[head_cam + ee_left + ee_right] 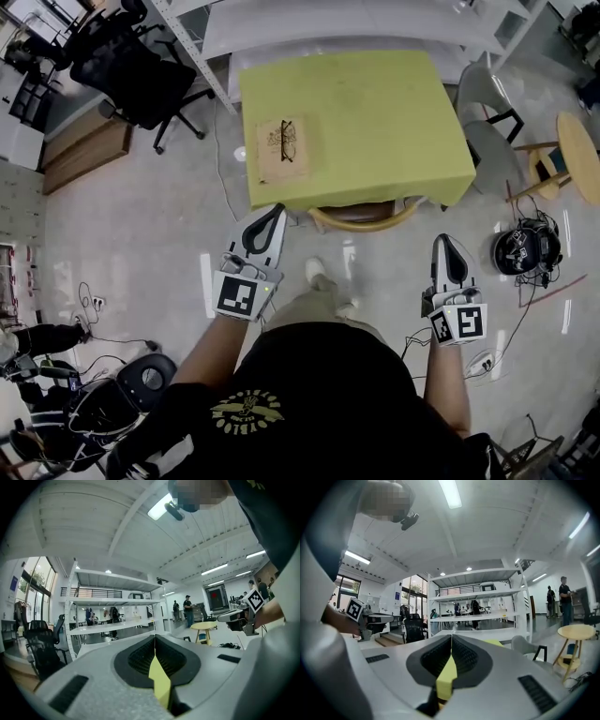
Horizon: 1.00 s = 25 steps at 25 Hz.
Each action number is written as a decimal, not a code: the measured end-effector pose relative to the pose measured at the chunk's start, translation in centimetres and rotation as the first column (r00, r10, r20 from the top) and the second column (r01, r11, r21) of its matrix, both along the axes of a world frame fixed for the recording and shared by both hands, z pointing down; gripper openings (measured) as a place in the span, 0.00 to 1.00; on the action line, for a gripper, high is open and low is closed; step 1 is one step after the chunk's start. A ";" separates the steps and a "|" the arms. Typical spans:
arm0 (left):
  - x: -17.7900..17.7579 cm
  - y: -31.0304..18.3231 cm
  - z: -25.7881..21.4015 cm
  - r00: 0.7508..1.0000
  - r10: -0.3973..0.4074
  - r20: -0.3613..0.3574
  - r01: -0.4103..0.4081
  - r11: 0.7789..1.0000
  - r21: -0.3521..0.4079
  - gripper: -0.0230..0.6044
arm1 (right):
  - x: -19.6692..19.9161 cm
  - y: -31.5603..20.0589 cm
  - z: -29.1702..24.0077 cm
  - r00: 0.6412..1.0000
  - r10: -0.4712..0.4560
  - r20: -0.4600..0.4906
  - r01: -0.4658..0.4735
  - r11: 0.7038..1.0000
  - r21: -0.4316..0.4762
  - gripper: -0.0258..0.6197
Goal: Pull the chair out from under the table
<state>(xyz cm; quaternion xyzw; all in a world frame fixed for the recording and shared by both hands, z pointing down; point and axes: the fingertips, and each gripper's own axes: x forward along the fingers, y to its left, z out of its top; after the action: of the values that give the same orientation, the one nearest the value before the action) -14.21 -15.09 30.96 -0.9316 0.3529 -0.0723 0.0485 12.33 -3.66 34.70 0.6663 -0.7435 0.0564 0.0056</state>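
Yellow-green table (375,122), wooden chair (364,221) tucked underneath

**Inventory by kind, head view.**
- Worktop (375,112), covered in yellow-green cloth: one.
- Wooden chair (361,217): one.
- Brown sheet (267,155): one.
- Pair of spectacles (287,141): one.
- Hand-held grippers: two, the left gripper (275,212) and the right gripper (446,242), each carrying one marker cube.
- Black office chair (141,80): one.
- Grey chair (495,150): one.
- Round wooden table (577,150): one.
- Black helmet-like object (525,248): one.
- Distant people in the gripper views: too small to count.
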 end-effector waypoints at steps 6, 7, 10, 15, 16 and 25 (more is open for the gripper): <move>1.4 -3.2 1.1 1.000 0.025 0.017 -0.024 1.000 -0.020 0.05 | 0.9 -3.0 0.8 1.000 0.008 -0.002 -0.008 1.000 -0.019 0.06; 1.6 -3.6 1.3 0.999 0.030 0.022 -0.030 0.999 -0.025 0.05 | 1.0 -3.4 0.8 1.000 0.008 -0.004 -0.008 1.000 -0.023 0.06; 2.5 -4.8 1.8 0.998 0.053 0.029 -0.052 0.998 -0.031 0.05 | 1.4 -4.8 0.9 1.000 0.006 -0.015 -0.007 0.999 -0.031 0.06; 3.5 -7.0 2.2 0.995 0.095 0.034 -0.093 0.995 -0.036 0.05 | 1.9 -7.2 0.5 0.999 0.017 -0.034 -0.018 0.999 -0.039 0.06; 3.6 -7.4 2.4 0.994 0.101 0.037 -0.100 0.994 -0.042 0.05 | 1.9 -7.7 0.3 0.999 0.017 -0.041 -0.018 0.999 -0.038 0.06; 6.1 -9.9 5.1 0.969 0.237 0.072 -0.227 0.966 -0.123 0.05 | 1.2 -11.6 1.1 0.995 -0.013 -0.099 0.003 0.995 -0.099 0.06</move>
<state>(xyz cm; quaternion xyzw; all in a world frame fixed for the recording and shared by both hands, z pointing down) -8.13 -24.97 36.08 -0.9638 0.2341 -0.1263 0.0187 13.49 -15.29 35.81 0.6642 -0.7413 0.0597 0.0760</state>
